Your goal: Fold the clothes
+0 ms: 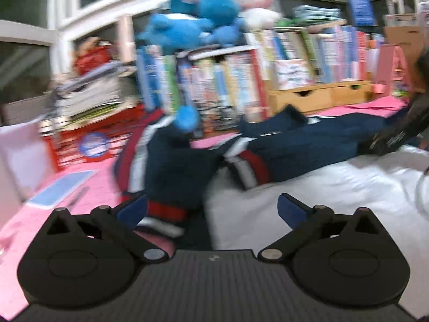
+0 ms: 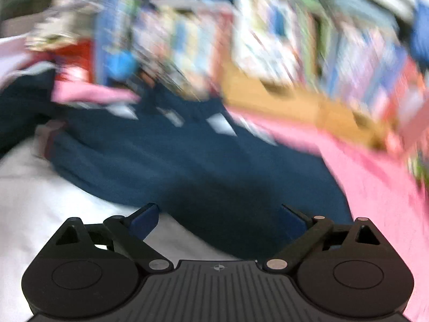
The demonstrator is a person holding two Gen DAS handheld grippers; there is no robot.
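A navy blue fabric garment with red and white striped bands (image 1: 295,142) lies spread and rumpled across a white padded sheet (image 1: 321,201) and the pink cloth-covered table (image 1: 16,230) beneath it. One striped part of it rises in a hump on the left, another stretches away to the right. It is not in a neat fold: creases and loose ends show in both views.

The left gripper (image 1: 211,212) hovers low over the near striped cuff, its jaws spread wide and holding nothing. The right gripper (image 2: 218,220) hangs over the garment's near edge where navy cloth meets the white sheet, jaws likewise parted and empty. Both views are smeared with motion blur, the right one heavily.

This looks like a stage of arranging the garment, or of reaching for a new hold on it. Which fold comes next cannot be read from here. Any hold calls for each gripper to close on a single edge or cuff, not on bunched layers.

A row of colourful books (image 1: 241,80) stands behind, with a blue plush toy (image 1: 185,26) on top of it.
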